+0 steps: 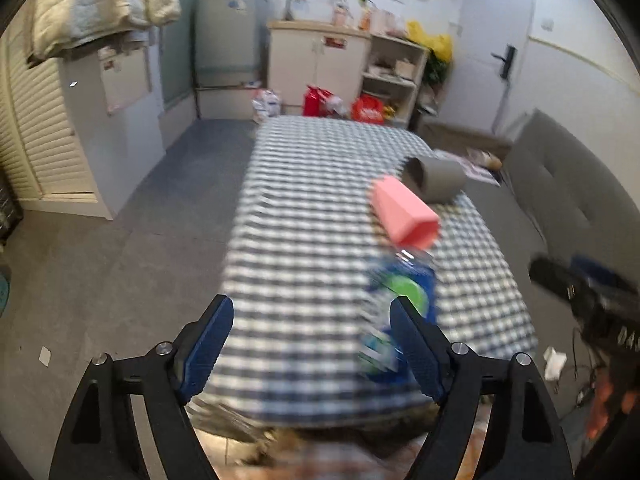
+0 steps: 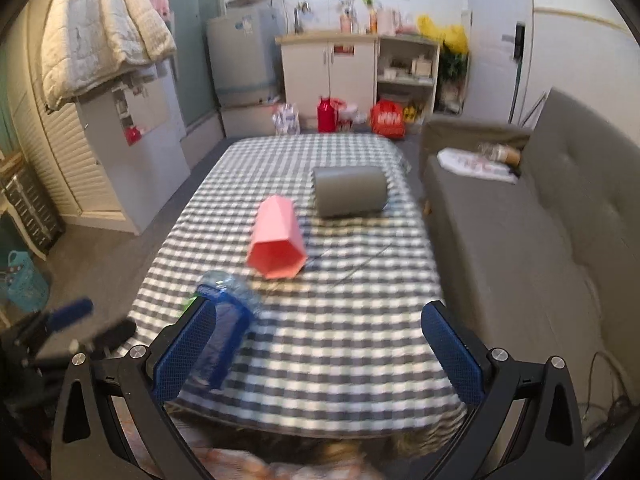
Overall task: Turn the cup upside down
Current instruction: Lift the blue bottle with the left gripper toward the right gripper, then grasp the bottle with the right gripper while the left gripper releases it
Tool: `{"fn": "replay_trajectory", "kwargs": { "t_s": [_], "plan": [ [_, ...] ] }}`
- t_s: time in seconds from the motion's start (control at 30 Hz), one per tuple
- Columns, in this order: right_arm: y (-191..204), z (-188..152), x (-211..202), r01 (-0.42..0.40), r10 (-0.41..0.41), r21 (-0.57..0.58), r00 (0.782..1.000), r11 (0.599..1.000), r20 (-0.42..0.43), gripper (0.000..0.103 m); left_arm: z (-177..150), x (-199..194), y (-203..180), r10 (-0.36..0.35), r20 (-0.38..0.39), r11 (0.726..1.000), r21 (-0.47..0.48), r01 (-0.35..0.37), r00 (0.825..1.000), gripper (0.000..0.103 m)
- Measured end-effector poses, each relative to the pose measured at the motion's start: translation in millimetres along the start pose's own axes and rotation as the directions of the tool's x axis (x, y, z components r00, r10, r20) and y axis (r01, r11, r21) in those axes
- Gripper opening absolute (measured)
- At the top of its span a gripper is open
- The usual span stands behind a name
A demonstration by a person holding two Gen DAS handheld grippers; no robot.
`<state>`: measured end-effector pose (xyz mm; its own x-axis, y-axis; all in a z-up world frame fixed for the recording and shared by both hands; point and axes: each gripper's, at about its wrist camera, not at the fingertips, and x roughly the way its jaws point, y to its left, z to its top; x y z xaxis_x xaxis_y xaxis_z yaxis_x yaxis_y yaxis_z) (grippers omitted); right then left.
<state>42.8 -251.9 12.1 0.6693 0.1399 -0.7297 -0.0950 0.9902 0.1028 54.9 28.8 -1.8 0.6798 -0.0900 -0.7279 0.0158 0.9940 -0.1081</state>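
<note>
A pink faceted cup (image 2: pixel 278 240) lies on its side on the checked tablecloth (image 2: pixel 340 340), its open mouth facing me. In the left wrist view the cup (image 1: pixel 404 212) lies at the right of the table. My right gripper (image 2: pixel 320 332) is open and empty, above the near table edge, short of the cup. My left gripper (image 1: pixel 312 324) is open and empty, above the table's near left edge, left of the cup. The right gripper also shows at the right edge of the left wrist view (image 1: pixel 580 296).
A grey cylinder (image 2: pixel 350 190) lies on its side behind the cup. A plastic water bottle with a blue label (image 2: pixel 228 320) lies near the front of the table. A grey sofa (image 2: pixel 540 240) stands to the right. Cabinets and a fridge stand at the back.
</note>
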Motion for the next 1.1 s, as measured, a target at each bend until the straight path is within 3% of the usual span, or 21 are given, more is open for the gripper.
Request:
{"fn": "replay_trajectory", "kwargs": {
  "t_s": [0.2,0.3,0.6,0.9,1.0,1.1],
  "plan": [
    [38,6,36,-0.01,0.005,-0.045,0.992,0.999,-0.127,0.103,2,37,39,0.023,-0.09,0.999,-0.034,-0.026,0.996,0.084],
    [55,12,63,-0.009,0.006,-0.015,0.977,1.0,-0.215,0.103,-6,54,51,0.019,-0.129,0.999,-0.037,-0.024,0.992,0.084],
    [72,10,124,-0.002,0.016,0.041,0.934,0.999,-0.358,0.102,-14,74,83,0.04,-0.16,0.997,-0.063,-0.05,0.986,0.092],
    [65,10,150,0.008,0.025,0.077,0.905,0.997,-0.425,0.089,-13,83,94,0.005,-0.185,0.997,-0.08,-0.021,0.983,0.092],
    [61,9,150,-0.025,0.064,0.095,0.901,0.995,-0.43,0.077,-13,84,89,0.007,-0.19,0.997,-0.073,-0.021,0.982,0.092],
    [59,9,146,-0.046,0.085,0.102,0.904,0.994,-0.418,0.076,-12,83,84,0.009,-0.194,0.998,-0.065,-0.022,0.981,0.092]
  ]
}}
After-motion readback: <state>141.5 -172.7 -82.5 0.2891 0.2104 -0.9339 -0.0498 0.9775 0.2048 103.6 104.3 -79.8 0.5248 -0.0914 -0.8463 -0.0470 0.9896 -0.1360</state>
